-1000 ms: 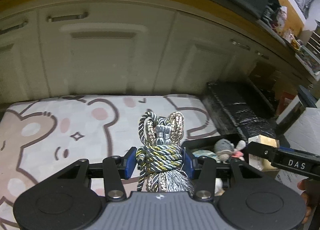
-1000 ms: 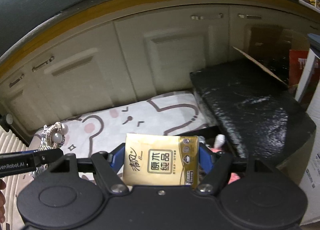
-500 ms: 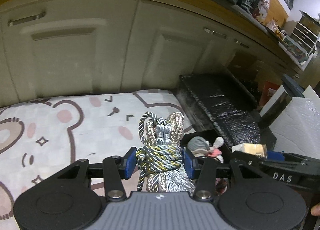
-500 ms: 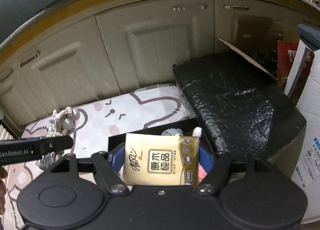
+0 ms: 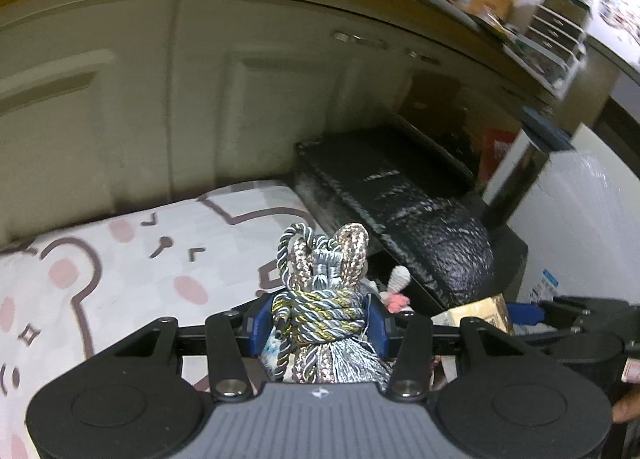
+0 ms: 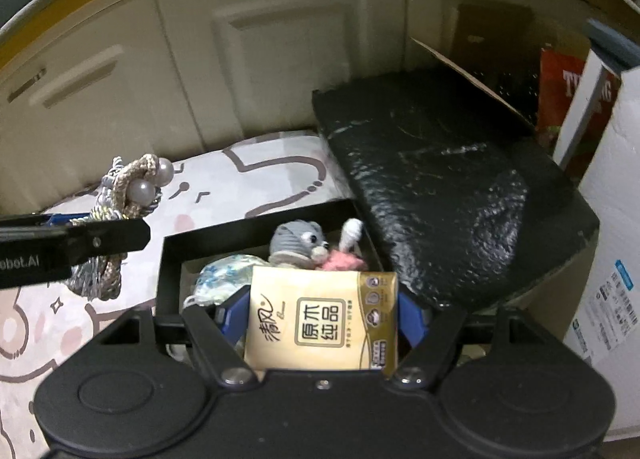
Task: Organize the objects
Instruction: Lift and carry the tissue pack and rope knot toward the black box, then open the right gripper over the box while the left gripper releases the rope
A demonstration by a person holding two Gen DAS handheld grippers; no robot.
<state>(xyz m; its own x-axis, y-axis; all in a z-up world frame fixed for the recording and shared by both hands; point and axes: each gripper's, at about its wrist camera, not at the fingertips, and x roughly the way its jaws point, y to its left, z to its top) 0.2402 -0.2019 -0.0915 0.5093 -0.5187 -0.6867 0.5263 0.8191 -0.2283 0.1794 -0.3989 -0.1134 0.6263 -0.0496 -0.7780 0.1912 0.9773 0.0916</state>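
Dim indoor light, heavy fisheye bending at edges.
Motion blur is seen across the cream panelled cabinet doors [image 5: 192,107]; dull glare is caught on the crinkled black plastic-wrapped box [image 6: 444,179]; corners are vignetted dark.

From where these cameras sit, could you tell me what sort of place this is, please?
Probably a lived-in room at home, worked at floor level: cream cabinet doors run under a countertop, a bear-print mat covers the floor, and a black box beside it holds a knitted toy.
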